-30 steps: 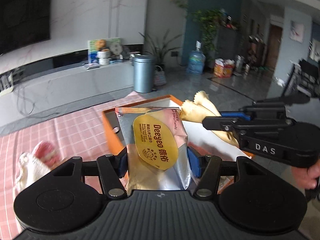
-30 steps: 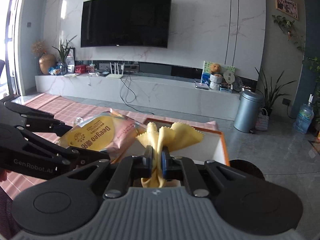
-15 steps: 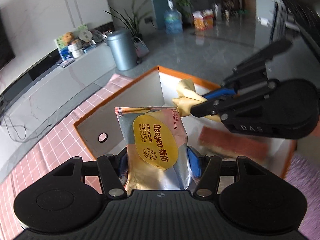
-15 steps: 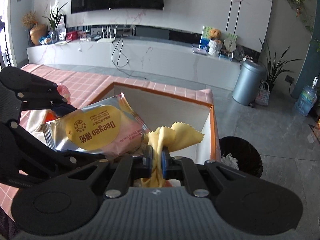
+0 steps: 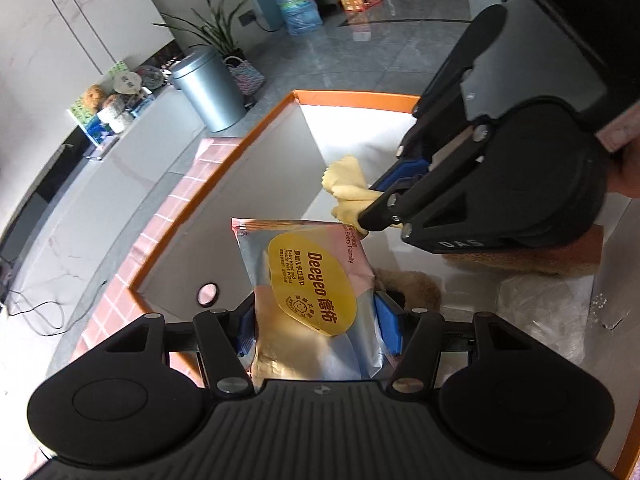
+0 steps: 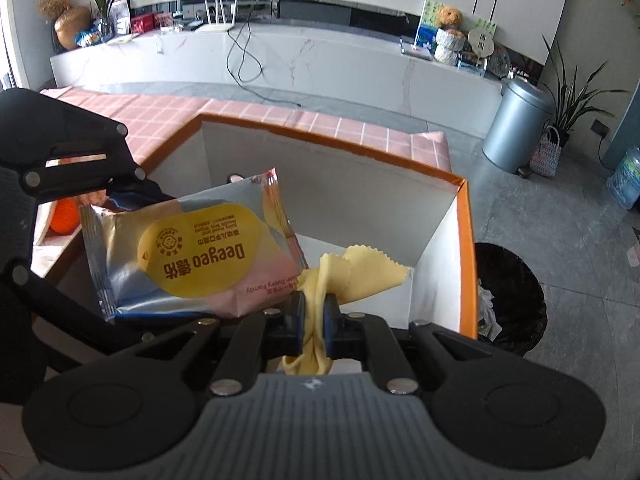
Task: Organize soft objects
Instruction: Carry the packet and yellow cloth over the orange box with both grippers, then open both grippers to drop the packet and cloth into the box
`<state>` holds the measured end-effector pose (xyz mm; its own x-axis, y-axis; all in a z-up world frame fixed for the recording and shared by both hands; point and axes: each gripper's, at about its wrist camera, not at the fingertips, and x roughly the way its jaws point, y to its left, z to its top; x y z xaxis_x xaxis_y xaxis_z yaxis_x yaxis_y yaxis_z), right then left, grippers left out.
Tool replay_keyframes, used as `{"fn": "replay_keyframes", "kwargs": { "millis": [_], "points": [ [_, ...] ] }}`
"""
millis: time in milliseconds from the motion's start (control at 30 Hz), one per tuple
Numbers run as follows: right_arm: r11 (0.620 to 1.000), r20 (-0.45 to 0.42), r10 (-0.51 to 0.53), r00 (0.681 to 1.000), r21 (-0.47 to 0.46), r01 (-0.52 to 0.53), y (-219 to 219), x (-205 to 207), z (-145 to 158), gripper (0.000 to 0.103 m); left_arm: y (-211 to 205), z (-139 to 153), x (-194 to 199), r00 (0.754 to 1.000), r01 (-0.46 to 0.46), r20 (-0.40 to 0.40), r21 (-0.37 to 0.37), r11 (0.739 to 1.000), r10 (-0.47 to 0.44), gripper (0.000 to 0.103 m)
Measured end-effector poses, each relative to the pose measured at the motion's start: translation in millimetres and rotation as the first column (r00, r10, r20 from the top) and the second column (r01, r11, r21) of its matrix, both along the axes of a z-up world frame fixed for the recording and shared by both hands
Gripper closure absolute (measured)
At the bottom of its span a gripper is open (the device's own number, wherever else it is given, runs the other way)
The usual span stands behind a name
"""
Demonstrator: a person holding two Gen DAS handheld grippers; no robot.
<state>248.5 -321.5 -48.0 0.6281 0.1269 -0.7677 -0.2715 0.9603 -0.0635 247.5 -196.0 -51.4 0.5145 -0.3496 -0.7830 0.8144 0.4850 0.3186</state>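
A: Nearest, in the left view: left gripper (image 5: 315, 320) clamped on the wipes pack (image 5: 310, 296) by its two long edges, blue pads pressed into the foil. Held above the floor of the orange-rimmed box (image 5: 224, 168), not yet resting on it.

B: And on the other side: right gripper (image 6: 315, 322) pinched tight on the yellow cloth (image 6: 352, 270), with the loose scalloped end fanned out forward over the box's far corner.

A: Close together, though. Pack corner just beside the cloth, possibly touching.

B: Risky. Releasing both at once likely to drop the pack onto the cloth, or drag the cloth along as the right tool withdraws.

A: Further in: something brown and furry (image 5: 412, 286) on the box floor beside the pack, a reddish-brown item (image 5: 568, 256) under the right tool, crinkled clear plastic (image 5: 548, 304) nearby. Crowded landing, so the pack likely to settle tilted.

B: Beyond the far wall: a black bin (image 6: 508, 296) on the floor. Cloth let go too far forward could slide over the rim.
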Motion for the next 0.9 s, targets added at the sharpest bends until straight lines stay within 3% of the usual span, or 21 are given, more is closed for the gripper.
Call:
{"fn": "replay_keyframes", "kwargs": {
  "millis": [233,633,900],
  "points": [
    [1.0,-0.049,-0.017,0.999,-0.001,0.017,-4,9,-8,0.096,-3,-6,6,0.999,0.039,-0.029,0.001,0.999,-0.039,0.033],
    [0.999,-0.053,-0.034,0.998,-0.013,0.033,-4,13,-10,0.094,13,8,6,0.999,-0.005,-0.044,-0.095,0.996,0.0,0.015],
    [0.999,-0.048,-0.044,0.998,-0.003,0.044,-3,8,-5,0.079,25,20,-2,0.999,-0.02,-0.032,-0.099,0.995,0.017,0.015]
  ]
}}
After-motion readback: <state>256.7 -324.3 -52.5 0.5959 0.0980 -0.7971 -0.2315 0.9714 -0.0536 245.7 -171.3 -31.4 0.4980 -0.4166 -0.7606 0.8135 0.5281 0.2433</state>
